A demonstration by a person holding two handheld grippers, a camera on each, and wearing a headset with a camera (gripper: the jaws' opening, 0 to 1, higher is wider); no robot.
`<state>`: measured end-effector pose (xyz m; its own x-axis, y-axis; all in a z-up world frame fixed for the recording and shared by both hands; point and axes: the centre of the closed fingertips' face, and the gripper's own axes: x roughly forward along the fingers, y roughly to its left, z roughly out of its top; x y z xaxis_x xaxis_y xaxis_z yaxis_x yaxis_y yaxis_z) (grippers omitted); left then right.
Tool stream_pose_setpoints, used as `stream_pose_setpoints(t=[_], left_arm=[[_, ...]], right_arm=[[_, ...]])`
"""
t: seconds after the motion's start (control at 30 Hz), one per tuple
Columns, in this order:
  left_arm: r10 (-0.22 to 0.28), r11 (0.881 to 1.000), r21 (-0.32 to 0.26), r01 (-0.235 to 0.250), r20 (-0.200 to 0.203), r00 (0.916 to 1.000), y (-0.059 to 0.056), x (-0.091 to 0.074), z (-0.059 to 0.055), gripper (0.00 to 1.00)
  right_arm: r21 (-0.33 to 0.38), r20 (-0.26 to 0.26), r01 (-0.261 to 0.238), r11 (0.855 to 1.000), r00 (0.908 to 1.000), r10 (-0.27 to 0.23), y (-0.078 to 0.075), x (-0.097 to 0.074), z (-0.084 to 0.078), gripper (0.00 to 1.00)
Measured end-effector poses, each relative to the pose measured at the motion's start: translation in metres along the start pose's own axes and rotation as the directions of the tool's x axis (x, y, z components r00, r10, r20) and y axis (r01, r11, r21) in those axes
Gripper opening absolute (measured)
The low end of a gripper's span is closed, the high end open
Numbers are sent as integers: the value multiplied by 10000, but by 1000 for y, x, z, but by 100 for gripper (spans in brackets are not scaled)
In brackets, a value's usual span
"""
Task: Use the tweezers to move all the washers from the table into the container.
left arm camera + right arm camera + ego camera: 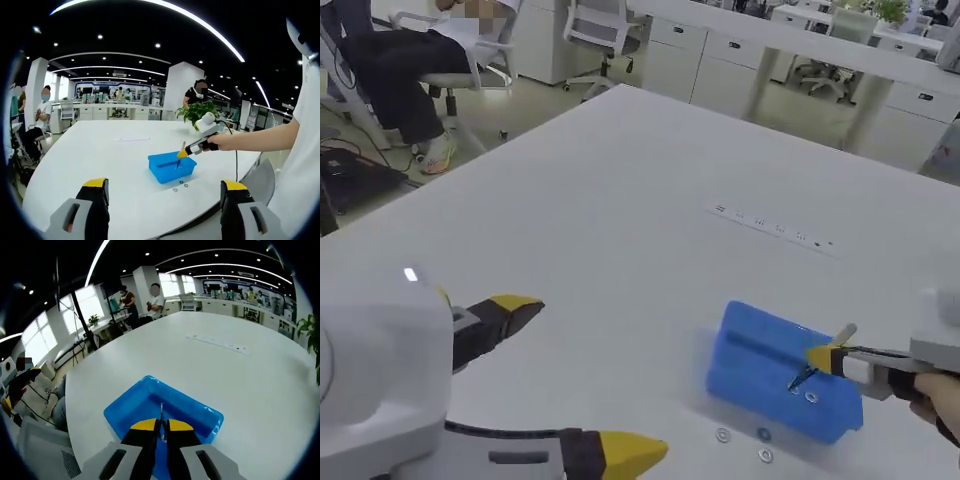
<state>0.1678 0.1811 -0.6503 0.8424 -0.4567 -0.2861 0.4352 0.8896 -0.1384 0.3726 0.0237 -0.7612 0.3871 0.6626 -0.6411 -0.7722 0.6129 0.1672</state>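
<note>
A blue container (760, 350) stands on the white table (620, 200) at the front right. My right gripper (827, 358) is shut on the tweezers (803, 377), whose tips point down into the container. One washer (811, 397) lies on the blue beside the tips. Three washers (722, 435) lie on the table just in front of the container. In the right gripper view the gripper (162, 424) pinches the tweezers (161, 412) over the container (145, 400). My left gripper (580, 378) hangs open at the front left, holding nothing. The left gripper view shows the container (167, 170) and washers (181, 187).
A power strip (775, 228) is set into the table behind the container. A seated person (400, 70) and office chairs (600, 30) are beyond the table's far left edge. Desks line the back of the room.
</note>
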Motion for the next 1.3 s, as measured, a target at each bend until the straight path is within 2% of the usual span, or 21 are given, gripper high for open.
stream_pose_setpoints(t=[0.1, 0.4, 0.63, 0.8, 0.93, 1.07, 1.17, 1.3], left_arm=[[5, 10000, 1, -5, -28, 10000, 0, 0, -1, 94], [18, 10000, 60, -18, -68, 10000, -1, 1, 0, 94], [-70, 9999, 97, 71, -159, 9998, -3, 2, -1, 94], [-175, 9998, 112, 178, -199, 9996, -7, 3, 0, 94], [-299, 9995, 119, 302, -240, 9993, -10, 7, -1, 94], [-443, 9989, 141, 448, -292, 9986, -14, 9, -1, 94], [-524, 9984, 199, 531, -361, 9980, -16, 11, -2, 94], [-594, 9980, 216, 602, -327, 9977, -17, 12, -1, 94]], right_arm=[[-138, -38, -73, 9999, 10000, 72, 3, 2, 0, 2], [-966, -298, 135, 9952, 9994, -165, 3, 3, -4, 3], [-1060, 150, 119, 9943, 9998, -104, 6, -12, 2, 3], [-1167, 826, 38, 9932, 9966, 58, 18, -33, 14, 3], [-1245, 1558, -260, 9919, 9867, 454, 38, -51, 24, 2], [-1321, 1633, -650, 9891, 9828, 864, 58, -58, 19, 2], [-1268, 1677, -829, 9885, 9804, 1037, 65, -58, 15, 2], [-1067, 1237, -1114, 9880, 9845, 1243, 69, -48, -4, 2]])
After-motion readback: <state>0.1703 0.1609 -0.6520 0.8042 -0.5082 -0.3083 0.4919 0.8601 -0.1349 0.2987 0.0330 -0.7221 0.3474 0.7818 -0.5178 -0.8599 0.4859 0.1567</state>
